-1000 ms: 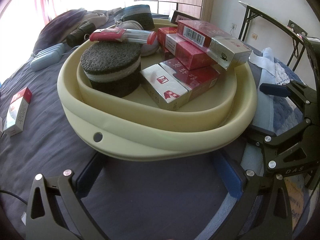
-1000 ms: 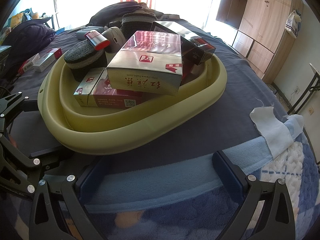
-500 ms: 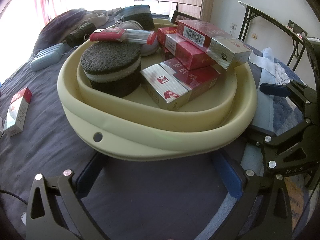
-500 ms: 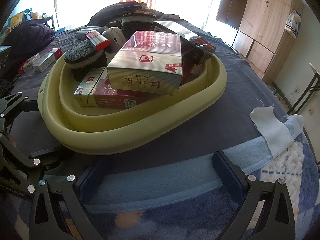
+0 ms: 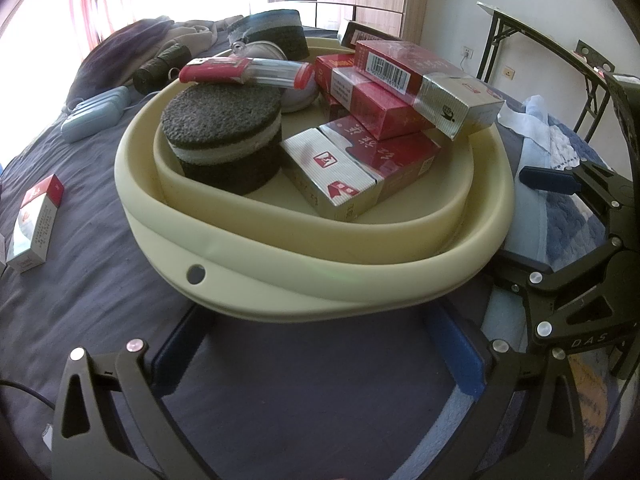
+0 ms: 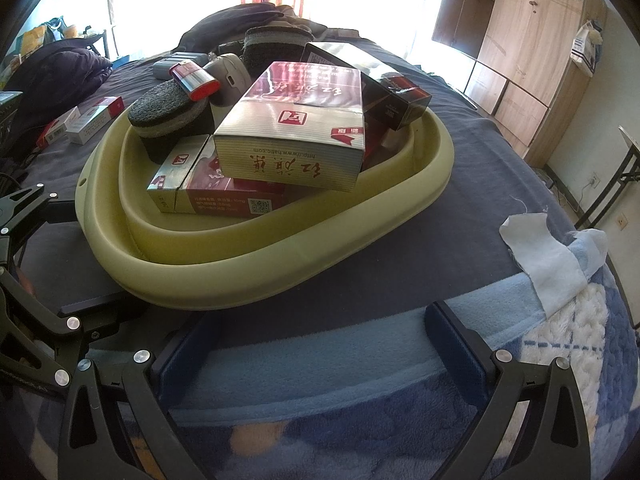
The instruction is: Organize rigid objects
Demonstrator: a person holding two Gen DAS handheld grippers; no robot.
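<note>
A cream oval basin sits on the bed. It holds several red and silver cartons, a round black sponge puck and a red and clear tube lying on the puck. My left gripper is open and empty just in front of the basin's near rim. My right gripper is open and empty on the blue blanket, just short of the basin.
A loose red and white carton lies on the dark sheet at left; more loose cartons lie left in the right wrist view. A pale blue case, dark clothes, a white cloth and a folding table surround the basin.
</note>
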